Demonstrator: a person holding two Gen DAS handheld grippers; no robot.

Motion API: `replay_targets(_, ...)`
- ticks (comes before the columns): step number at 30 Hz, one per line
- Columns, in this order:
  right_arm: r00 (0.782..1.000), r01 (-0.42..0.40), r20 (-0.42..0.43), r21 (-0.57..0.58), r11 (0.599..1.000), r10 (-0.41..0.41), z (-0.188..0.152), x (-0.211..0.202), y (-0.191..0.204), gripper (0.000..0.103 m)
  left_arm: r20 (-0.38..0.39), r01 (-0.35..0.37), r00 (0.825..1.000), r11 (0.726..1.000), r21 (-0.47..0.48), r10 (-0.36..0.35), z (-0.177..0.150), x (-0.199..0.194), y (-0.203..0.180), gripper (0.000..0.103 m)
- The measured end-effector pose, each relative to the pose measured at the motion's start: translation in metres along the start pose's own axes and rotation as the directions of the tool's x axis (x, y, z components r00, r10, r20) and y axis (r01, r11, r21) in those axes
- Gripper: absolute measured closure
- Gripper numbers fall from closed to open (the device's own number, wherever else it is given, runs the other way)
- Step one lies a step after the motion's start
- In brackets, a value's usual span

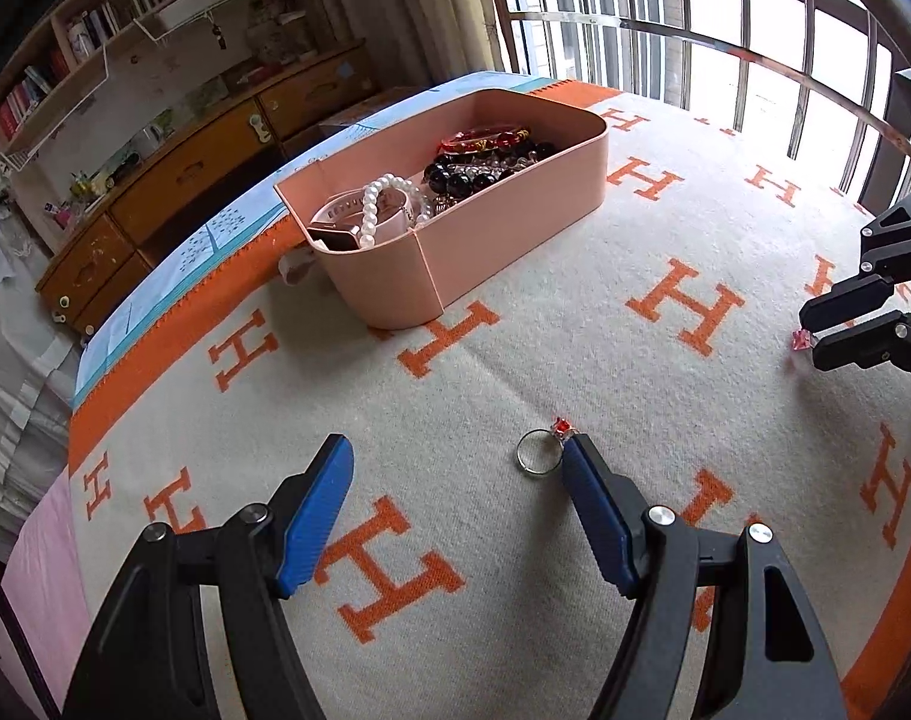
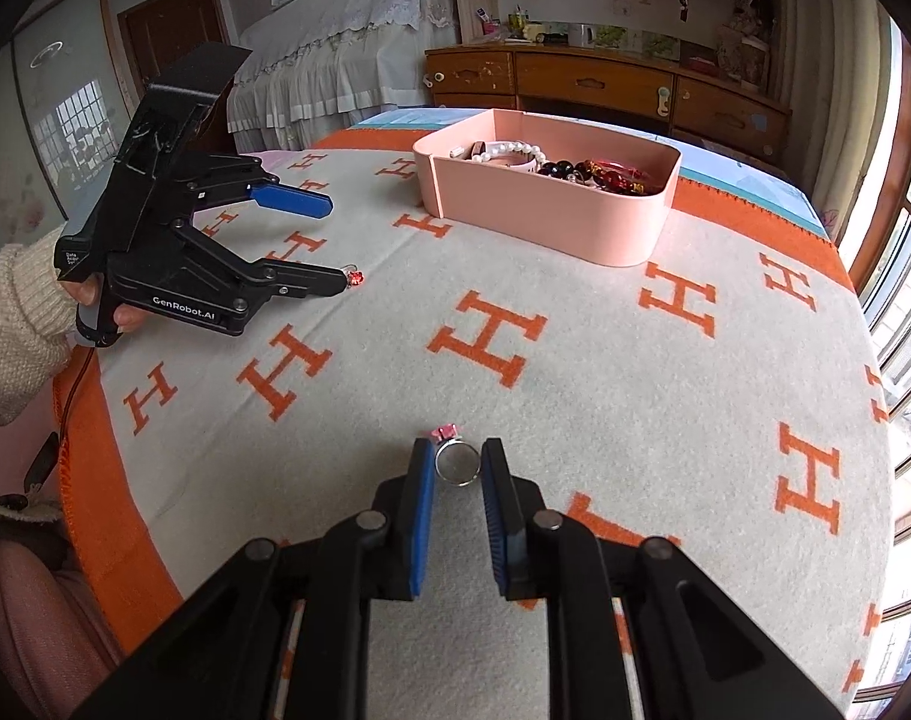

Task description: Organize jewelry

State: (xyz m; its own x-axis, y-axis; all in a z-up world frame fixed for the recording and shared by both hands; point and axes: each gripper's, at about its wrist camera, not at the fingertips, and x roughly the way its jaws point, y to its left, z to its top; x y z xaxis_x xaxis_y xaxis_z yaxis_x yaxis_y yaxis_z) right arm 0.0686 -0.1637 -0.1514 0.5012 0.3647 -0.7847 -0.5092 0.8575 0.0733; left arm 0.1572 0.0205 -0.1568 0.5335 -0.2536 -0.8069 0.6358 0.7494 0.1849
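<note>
A silver ring with a pink stone (image 2: 456, 463) lies on the H-patterned blanket (image 2: 575, 372). My right gripper (image 2: 457, 449) is shut on it, a blue pad on each side of the band. In the left wrist view that right gripper (image 1: 812, 333) sits at the right edge with the pink stone (image 1: 802, 339) at its tips. My left gripper (image 1: 458, 447) is open above the blanket. A second silver ring with a red stone (image 1: 539, 451) lies just inside its right fingertip (image 1: 578, 456). The pink box (image 1: 515, 228) holds pearls, a watch and dark and red beads.
From the right wrist view the pink box (image 2: 545, 222) stands at the far middle, and the left gripper (image 2: 335, 243) is held by a hand in a cream sleeve (image 2: 11, 324). A wooden cabinet (image 2: 605, 81) and a barred window (image 1: 725, 30) lie beyond the blanket's orange border.
</note>
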Motion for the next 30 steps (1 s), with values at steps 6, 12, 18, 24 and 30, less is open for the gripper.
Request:
replay_targets(6,1.000,-0.021,-0.007,0.023,1.000,0.022,0.002,0.003,-0.003,0.087,0.021,0.014,1.000,1.000,-0.014,-0.014,0.005,0.005,0.000,0.039)
replay_targets(12,0.999,-0.040,-0.005,0.047,0.998,0.040,0.001,0.003,-0.008,0.087,0.033,0.040,0.999,0.999,0.005,-0.040,0.008,0.006,-0.009,0.063)
replay_targets(18,0.999,-0.047,-0.001,0.056,0.997,0.048,0.000,0.002,-0.010,0.087,0.032,0.085,0.996,0.996,-0.002,-0.085,0.007,0.005,-0.014,0.088)
replay_targets(24,0.999,-0.044,0.009,0.068,0.997,0.043,-0.001,0.000,-0.012,0.087,0.036,0.100,0.994,0.994,-0.033,-0.099,0.004,0.003,-0.016,0.094)
replay_targets(30,0.999,-0.039,0.035,0.060,0.997,0.037,0.002,-0.006,-0.009,0.087,0.061,0.117,0.992,0.989,-0.088,-0.112,0.004,-0.013,-0.013,0.096)
